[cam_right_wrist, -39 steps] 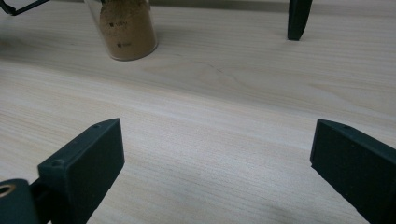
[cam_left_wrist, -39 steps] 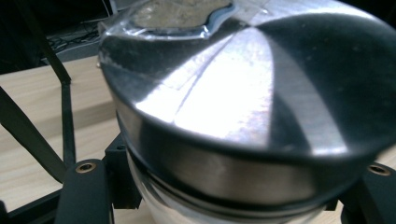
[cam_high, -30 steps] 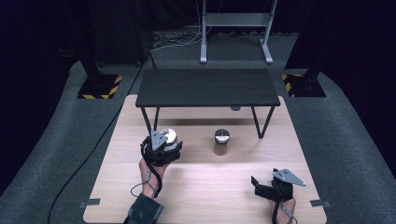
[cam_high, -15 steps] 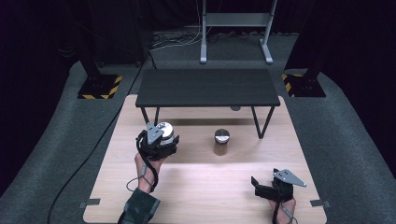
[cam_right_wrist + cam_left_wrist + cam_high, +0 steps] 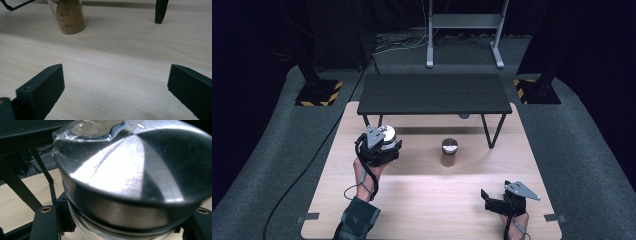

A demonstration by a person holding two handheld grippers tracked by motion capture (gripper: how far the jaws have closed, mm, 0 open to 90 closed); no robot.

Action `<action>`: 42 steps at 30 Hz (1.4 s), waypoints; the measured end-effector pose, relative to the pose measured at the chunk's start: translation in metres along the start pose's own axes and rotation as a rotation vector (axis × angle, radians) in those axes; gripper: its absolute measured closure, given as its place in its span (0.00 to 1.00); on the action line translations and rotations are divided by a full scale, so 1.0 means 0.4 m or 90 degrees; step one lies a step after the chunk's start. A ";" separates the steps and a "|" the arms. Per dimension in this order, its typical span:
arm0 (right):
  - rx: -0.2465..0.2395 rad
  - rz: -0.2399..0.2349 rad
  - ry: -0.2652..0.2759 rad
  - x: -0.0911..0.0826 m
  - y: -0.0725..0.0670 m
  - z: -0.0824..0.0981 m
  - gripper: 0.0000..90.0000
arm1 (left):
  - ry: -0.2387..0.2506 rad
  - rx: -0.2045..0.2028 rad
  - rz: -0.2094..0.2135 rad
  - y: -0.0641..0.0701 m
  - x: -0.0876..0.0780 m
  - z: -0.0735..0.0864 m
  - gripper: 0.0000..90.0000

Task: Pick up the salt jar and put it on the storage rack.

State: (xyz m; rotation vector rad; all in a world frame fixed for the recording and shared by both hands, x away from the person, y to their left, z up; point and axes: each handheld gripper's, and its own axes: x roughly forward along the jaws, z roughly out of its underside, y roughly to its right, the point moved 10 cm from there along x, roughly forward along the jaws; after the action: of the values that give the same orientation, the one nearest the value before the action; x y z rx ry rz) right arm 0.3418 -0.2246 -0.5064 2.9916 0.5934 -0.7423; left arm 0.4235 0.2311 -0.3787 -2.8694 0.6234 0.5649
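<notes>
held jar (image 5: 386,136): a glass jar with a brushed steel lid, clamped in the left gripper (image 5: 379,149) and held above the wooden table (image 5: 422,210) at its left, just in front of the small black table (image 5: 432,93)
left tongs: closed on the jar's glass body just under the lid – in the left gripper view the lid (image 5: 135,170) looms close between the two black jaws
right tongs: right gripper (image 5: 507,200) low at the table's near right corner, jaws wide apart with nothing between them, bare wood ahead
second jar (image 5: 449,151): stands upright near the table's middle, well apart from both grippers; brown powder shows through its glass (image 5: 68,17)
handling: likely rigid, smooth and slippery – glass that could crack if dropped; weight looks modest
where to hold: across the glass wall below the lid rim, as now; the lid's sloped metal would likely shed the pads
writing: small dark marks on the second jar's glass, too blurred to read; no brand legible
</notes>
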 end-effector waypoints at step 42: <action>-0.001 0.001 -0.005 0.002 -0.001 -0.002 0.00 | 0.006 0.029 0.002 -0.033 -0.003 -0.122 0.34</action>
State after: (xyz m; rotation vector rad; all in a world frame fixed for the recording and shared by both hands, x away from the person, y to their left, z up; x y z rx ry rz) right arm 0.3426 -0.2238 -0.5062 2.9852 0.5911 -0.7536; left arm 0.4442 0.2326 -0.3325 -2.8309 0.6330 0.5319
